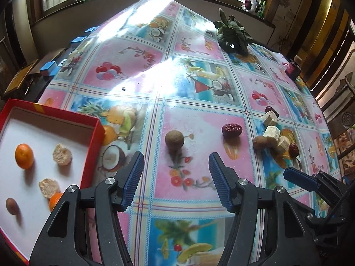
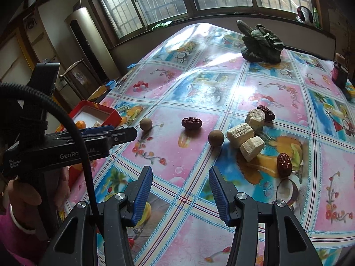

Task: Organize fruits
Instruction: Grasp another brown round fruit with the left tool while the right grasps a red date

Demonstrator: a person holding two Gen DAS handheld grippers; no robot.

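Note:
My left gripper [image 1: 176, 161] is open and empty, and a brown round fruit [image 1: 174, 140] lies on the table just ahead of its gap. Further right lie a red date [image 1: 231, 130], a second brown fruit [image 1: 259, 143], several white chunks [image 1: 271, 133] and more dates. At the left, the red box [image 1: 94, 137] holds a mandarin [image 1: 24, 156], pale chunks [image 1: 62, 155] and a brown fruit [image 1: 11, 206]. My right gripper [image 2: 180, 177] is open over bare tablecloth, nothing between its fingers. Ahead of it sit a brown fruit [image 2: 216, 137], a date [image 2: 191, 123] and white chunks [image 2: 240, 134].
The left gripper [image 2: 131, 133] and a hand reach in from the left of the right wrist view. A leafy green vegetable [image 2: 261, 44] and a dark red jar [image 2: 339, 73] stand at the far side. Blue blocks [image 1: 47, 67] sit at the table's left edge.

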